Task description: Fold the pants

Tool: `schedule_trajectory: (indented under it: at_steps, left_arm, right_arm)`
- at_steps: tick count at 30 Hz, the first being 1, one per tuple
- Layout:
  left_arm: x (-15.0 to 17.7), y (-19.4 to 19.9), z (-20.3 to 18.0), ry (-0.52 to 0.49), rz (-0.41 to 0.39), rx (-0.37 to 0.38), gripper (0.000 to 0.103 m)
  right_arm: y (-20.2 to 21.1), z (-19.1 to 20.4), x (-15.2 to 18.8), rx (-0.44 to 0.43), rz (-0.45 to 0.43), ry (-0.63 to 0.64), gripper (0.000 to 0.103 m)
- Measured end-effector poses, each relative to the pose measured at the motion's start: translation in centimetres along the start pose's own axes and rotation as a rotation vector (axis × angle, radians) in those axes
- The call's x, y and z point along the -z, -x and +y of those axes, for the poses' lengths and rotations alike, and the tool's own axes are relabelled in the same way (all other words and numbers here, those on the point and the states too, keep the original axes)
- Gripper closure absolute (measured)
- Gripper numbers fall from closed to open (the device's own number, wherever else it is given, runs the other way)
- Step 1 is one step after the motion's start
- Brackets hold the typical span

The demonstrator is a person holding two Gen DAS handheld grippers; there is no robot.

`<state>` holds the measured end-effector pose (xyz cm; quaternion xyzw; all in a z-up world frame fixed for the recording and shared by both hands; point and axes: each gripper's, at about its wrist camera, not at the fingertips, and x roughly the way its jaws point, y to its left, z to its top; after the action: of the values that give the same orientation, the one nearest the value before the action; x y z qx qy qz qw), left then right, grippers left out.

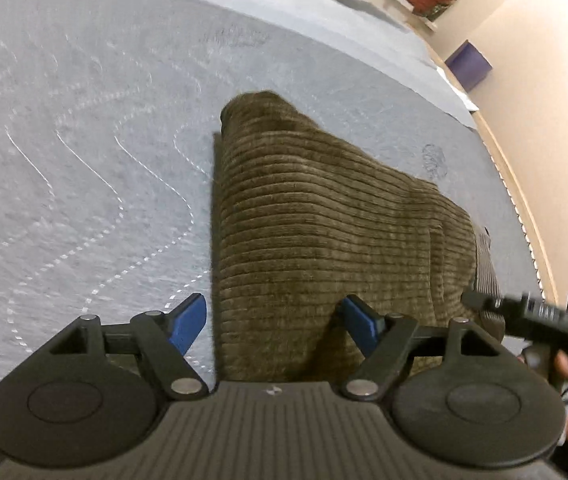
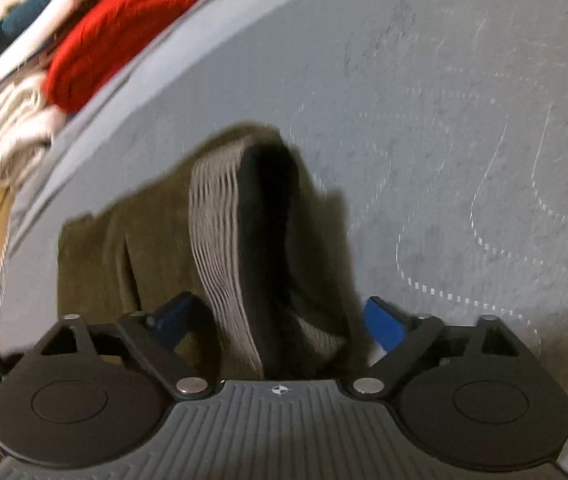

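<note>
Brown corduroy pants [image 1: 324, 216] lie folded on a grey quilted bed. My left gripper [image 1: 275, 320] is open just above their near edge, its blue fingers [image 1: 189, 322] spread wide and empty. In the right wrist view the pants [image 2: 155, 232] show their grey ribbed waistband [image 2: 219, 248] with a dark opening. My right gripper [image 2: 279, 320] is open, its blue fingers [image 2: 384, 324] either side of the waistband end, not closed on it. The right gripper's body shows at the right edge of the left wrist view [image 1: 544, 312].
The grey bed cover [image 1: 83, 140] spreads wide to the left of the pants. A pile of red, white and teal clothes [image 2: 83, 40] lies beyond the bed's edge. A purple box [image 1: 470, 64] and wall stand at the far right.
</note>
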<state>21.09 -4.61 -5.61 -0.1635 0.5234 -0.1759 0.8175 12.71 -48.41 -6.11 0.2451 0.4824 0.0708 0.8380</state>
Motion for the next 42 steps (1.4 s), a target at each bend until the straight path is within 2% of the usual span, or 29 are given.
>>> schedule_trajectory:
  at_steps: [2,5,16,19,21,22,24,26,27,29,31,33,36,37,38,39,40,41,42]
  left_arm:
    - [-0.2,-0.6,-0.1,0.002,0.017,0.008,0.023]
    - [-0.4,-1.7,-0.5,-0.006,0.026,0.004,0.020]
    - [-0.5,-4.0,-1.3,-0.017,0.017,0.011,0.011]
    - [-0.8,-4.3,-1.6,-0.029,0.002,0.005,0.010]
    - [-0.9,-4.4,-1.8,-0.035,-0.012,-0.001,0.014]
    - [-1.1,-4.4,-1.9,-0.044,-0.022,-0.003,0.022]
    - [-1.4,-4.0,-2.2,-0.067,-0.034,-0.008,0.036]
    - [-2.0,-3.0,-2.7,-0.093,-0.048,-0.006,0.057]
    - [-2.3,-2.4,-2.9,-0.113,-0.065,-0.003,0.060]
    - [-3.1,-0.8,-3.5,-0.176,-0.128,-0.017,0.064]
    - [-4.2,1.4,-3.9,-0.250,-0.220,-0.068,0.064]
    - [-5.5,3.4,-3.4,-0.281,-0.284,-0.104,0.064]
    - [-7.7,6.4,-1.4,-0.278,-0.359,-0.102,0.063]
    - [-8.4,7.3,-0.5,-0.258,-0.377,-0.096,0.058]
    - [-9.0,7.8,0.4,-0.234,-0.387,-0.098,0.047]
    - [-9.6,8.1,1.4,-0.204,-0.395,-0.125,0.041]
    - [-9.9,8.2,2.4,-0.175,-0.403,-0.182,0.035]
    - [-10.0,8.3,3.1,-0.148,-0.414,-0.259,0.035]
    - [-9.9,8.5,3.6,-0.125,-0.429,-0.342,0.035]
  right_arm:
    - [-0.2,0.1,0.3,0.006,0.002,0.036,0.004]
    - [-0.7,-0.3,0.3,-0.006,0.012,0.003,0.001]
    - [-1.7,1.8,1.0,-0.017,-0.002,0.109,0.001]
    - [-1.7,2.4,1.2,-0.003,-0.021,0.114,0.004]
    - [-1.7,2.6,1.3,0.007,-0.038,0.122,0.008]
    - [-1.6,2.7,1.4,0.012,-0.047,0.121,0.010]
    - [-1.3,2.9,1.4,0.020,-0.066,0.120,0.019]
    - [-1.0,3.5,1.2,0.025,-0.091,0.109,0.029]
    - [-0.8,3.8,1.1,0.021,-0.106,0.105,0.036]
    - [-0.2,4.8,0.7,-0.005,-0.152,0.099,0.043]
    - [0.2,6.2,0.3,-0.052,-0.196,0.110,0.047]
    - [0.1,8.2,-0.1,-0.113,-0.238,0.137,0.050]
    - [0.2,11.7,-0.8,-0.188,-0.312,0.181,0.050]
    - [0.2,13.0,-1.3,-0.215,-0.344,0.188,0.050]
    - [0.1,13.9,-1.7,-0.229,-0.362,0.189,0.049]
    - [-0.2,14.9,-2.3,-0.233,-0.370,0.192,0.044]
    - [-0.7,15.7,-2.9,-0.226,-0.365,0.200,0.039]
    - [-1.7,16.4,-3.5,-0.193,-0.341,0.215,0.029]
    - [-2.8,16.8,-4.2,-0.137,-0.301,0.228,0.024]
